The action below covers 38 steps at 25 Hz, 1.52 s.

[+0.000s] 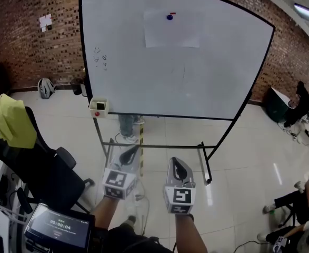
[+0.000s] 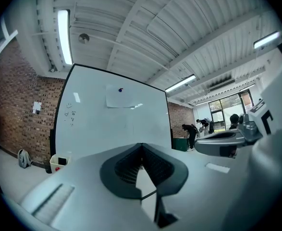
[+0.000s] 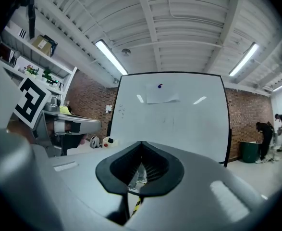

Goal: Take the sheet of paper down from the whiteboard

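We hold the left gripper point(image 1: 129, 155) and right gripper point(image 1: 178, 167) low, both pressed together on nothing, well apart from the whiteboard point(image 1: 196, 83), where a blue magnet point(image 1: 169, 17) pins the sheet of paper point(image 1: 173, 30) near the top.

A timer on the screen point(image 1: 58, 226) reads 00:00:04; whiteboard scribbles point(image 1: 101, 58) are illegible.

Wht paper point(image 1: 173, 29), blue magnet point(image 1: 169, 17)

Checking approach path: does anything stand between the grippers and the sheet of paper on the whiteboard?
Nothing visible does. The left gripper and right gripper, both shut and empty, face the sheet of paper high on the whiteboard.
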Each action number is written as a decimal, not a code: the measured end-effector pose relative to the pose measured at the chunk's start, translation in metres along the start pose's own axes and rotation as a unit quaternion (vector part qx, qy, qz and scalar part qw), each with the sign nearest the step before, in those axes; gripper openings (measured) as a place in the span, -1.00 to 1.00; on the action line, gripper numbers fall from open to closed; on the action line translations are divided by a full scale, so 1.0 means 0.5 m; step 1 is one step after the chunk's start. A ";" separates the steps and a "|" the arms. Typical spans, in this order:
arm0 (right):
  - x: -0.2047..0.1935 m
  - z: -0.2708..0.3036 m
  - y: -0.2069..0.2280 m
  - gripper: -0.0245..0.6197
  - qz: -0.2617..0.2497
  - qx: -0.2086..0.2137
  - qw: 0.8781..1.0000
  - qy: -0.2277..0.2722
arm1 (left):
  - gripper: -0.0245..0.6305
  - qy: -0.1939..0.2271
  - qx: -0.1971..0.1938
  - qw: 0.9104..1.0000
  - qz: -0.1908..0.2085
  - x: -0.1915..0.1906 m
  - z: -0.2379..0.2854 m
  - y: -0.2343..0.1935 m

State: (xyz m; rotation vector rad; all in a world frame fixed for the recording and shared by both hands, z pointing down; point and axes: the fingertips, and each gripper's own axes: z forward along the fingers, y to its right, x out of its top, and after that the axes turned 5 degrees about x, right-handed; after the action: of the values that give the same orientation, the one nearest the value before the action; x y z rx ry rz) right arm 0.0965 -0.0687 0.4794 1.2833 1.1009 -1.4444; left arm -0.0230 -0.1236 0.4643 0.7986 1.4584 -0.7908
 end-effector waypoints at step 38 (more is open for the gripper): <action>0.204 0.606 0.218 -0.88 -0.060 -0.044 0.997 0.022 | -0.92 0.135 -0.065 0.988 0.041 0.257 0.611 -0.209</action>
State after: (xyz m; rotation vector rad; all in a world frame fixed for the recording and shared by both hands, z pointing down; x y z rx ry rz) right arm 0.1319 -0.3933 0.3930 1.2105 1.2765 -1.4454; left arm 0.0453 -0.4353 0.3269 0.8856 1.6859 -0.5341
